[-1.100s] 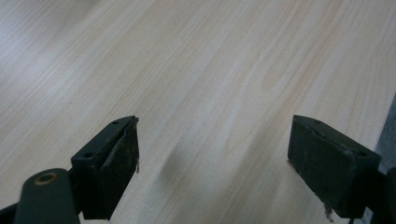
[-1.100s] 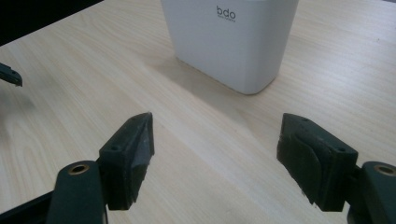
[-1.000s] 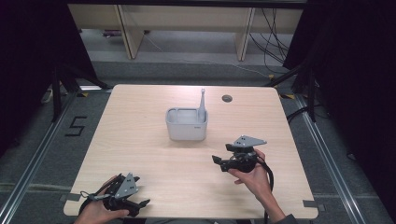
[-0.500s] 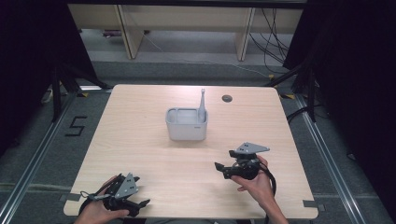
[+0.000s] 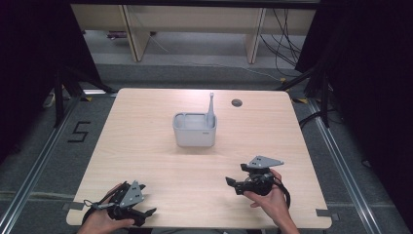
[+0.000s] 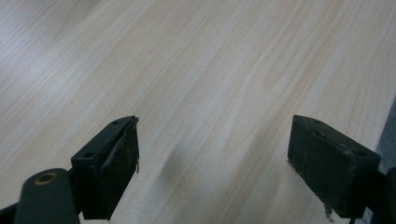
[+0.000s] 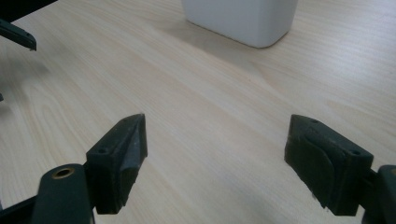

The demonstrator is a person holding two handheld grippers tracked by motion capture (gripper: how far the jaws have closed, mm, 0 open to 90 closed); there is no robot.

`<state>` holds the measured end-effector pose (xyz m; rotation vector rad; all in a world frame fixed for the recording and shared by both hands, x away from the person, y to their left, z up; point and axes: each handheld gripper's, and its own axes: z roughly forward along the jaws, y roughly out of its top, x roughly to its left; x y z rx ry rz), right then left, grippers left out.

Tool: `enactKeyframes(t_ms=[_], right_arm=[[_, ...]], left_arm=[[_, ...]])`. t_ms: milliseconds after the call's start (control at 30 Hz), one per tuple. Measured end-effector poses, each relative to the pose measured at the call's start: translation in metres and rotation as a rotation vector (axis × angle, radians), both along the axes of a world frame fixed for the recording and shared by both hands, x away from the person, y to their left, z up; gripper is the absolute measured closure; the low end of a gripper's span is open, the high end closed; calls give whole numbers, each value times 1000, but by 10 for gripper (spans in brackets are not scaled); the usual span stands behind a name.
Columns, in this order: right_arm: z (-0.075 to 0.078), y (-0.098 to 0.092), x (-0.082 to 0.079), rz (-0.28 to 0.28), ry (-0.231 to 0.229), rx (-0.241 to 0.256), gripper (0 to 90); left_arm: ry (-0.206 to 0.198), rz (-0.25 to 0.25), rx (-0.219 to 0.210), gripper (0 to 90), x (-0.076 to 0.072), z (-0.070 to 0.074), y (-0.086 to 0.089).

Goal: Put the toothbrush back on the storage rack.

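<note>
Two tongs on a light wood bench (image 5: 146,146), high view: left tongs (image 5: 146,213) at near left corner, held in left hand (image 5: 100,222), jaws pointing right; right tongs (image 5: 233,184) near front right, held in right hand (image 5: 270,200), grey three-cornered plate on top, jaws pointing left. Grey tub (image 5: 195,129) at bench centre, well apart from both tongs, nothing between. Grey upright handle (image 5: 210,106) sticking up from tub's right rear corner. Small dark hole (image 5: 236,103) in benchtop behind tub, right. Floor marking "5" (image 5: 79,132) left of bench; cables (image 5: 287,46) on floor at back right.

Left gripper view: left tongs (image 6: 212,163) spread wide, holding nothing, bare wood grain between jaws, bench edge at far right.

Right gripper view: right tongs (image 7: 215,161) spread wide, holding nothing, low over bench. Tub (image 7: 240,18) ahead, slightly right, lower part visible, clear path to it. Dark piece, apparently other tongs (image 7: 16,35), at upper left edge.
</note>
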<state>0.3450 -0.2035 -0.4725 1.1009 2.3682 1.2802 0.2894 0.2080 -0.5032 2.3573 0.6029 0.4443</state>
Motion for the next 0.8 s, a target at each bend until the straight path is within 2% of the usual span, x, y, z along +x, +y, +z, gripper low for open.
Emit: enactKeyframes(t_ms=[67,133,167,233,267,300,433,467,500,533,567,600,667,733,800], right_arm=[[-1,-2,-5,-11,37,16,214],[-2,-6,-7,-1,31,2,213],[-2,-7,-8,-14,21,-4,212],[-3,-10,-12,-22,36,-1,211],[-3,-12,-11,-14,12,-10,209],[-4,-13,-12,-20,24,1,206],[-7,-15,-17,-19,44,-6,199],[-7,-17,-17,-8,22,-31,198],[-9,-15,-20,-17,56,-10,196],[-9,-17,-21,-12,62,-28,195],[-10,-17,-22,-13,56,-29,195],[-10,-19,-22,-14,28,-53,195],[-10,-20,-27,-25,56,-44,193],[-11,-21,-27,-19,43,-51,192],[-11,-23,-30,-26,61,-61,188]], left_arm=[[0,0,1,163,0,0,0],[0,1,0,163,0,0,0],[0,1,0,163,0,0,0],[0,2,0,163,0,0,0],[0,1,2,163,0,0,0],[0,1,0,163,0,0,0],[0,1,0,163,0,0,0],[-7,-9,9,163,1,0,0],[-7,-8,8,163,1,0,0],[-6,-7,7,163,1,0,0],[2,3,-1,163,0,0,0],[3,0,5,163,0,0,0],[1,4,10,163,0,0,0],[2,3,9,163,0,0,0],[2,2,8,163,0,0,0]])
